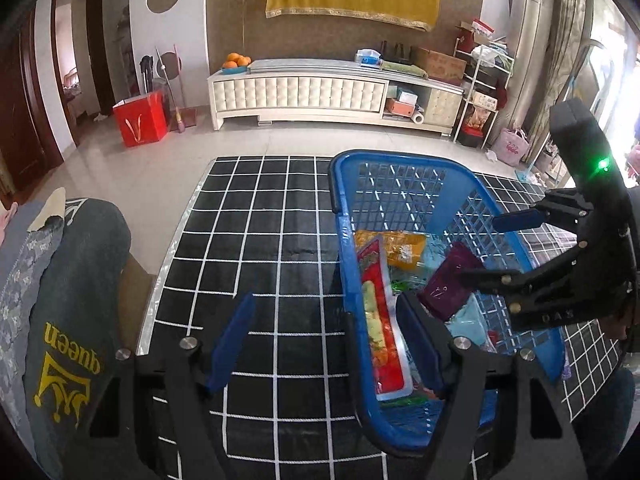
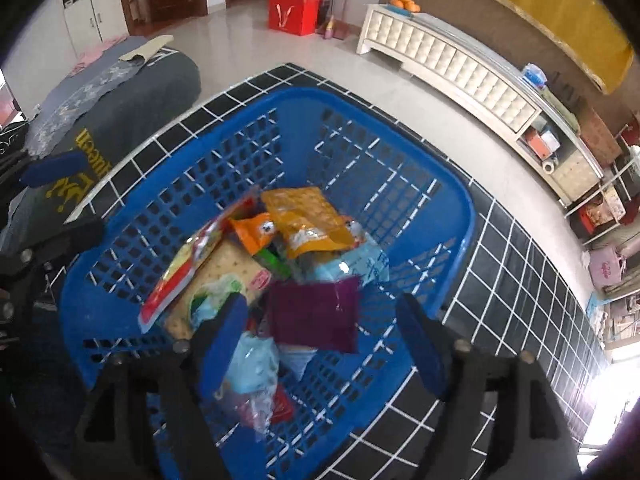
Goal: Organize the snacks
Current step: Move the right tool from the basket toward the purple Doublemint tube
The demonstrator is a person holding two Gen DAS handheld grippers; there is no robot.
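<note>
My left gripper (image 1: 328, 344) is released, its blue pads spread wide and nothing between them. One pad (image 1: 232, 344) hangs over the black grid mat (image 1: 256, 216); the other sits at the near left rim of the blue basket (image 1: 348, 248), which fills the 3 o'clock side of my left view.

My right gripper (image 2: 320, 340) is also released, both pads apart and empty, hovering over the basket's (image 2: 448, 216) near edge and looking down into it. In the left view that same gripper (image 1: 480, 248) comes in from 3 o'clock, fingers spread, with a green light glowing on its body.

The snacks are all in the basket. A purple packet (image 2: 316, 312) shows between my right pads, slightly blurred; I cannot tell whether it is resting on the pile or in the air. In the left view it (image 1: 448, 280) is just beside the right gripper's lower finger, and I cannot tell whether they touch. At 12 o'clock from it lies a yellow bag (image 2: 308, 220), with an orange packet (image 2: 252, 232) at its left. A long red pack (image 2: 188, 264) leans along the left wall at 10 o'clock. A pale blue wrapper (image 2: 256, 360) lies under my left-hand pad.

A dark cushion (image 1: 68, 300) printed "queen" sits at 9 o'clock off the mat. A white cabinet (image 1: 300, 92) stands across the floor at 12 o'clock.
</note>
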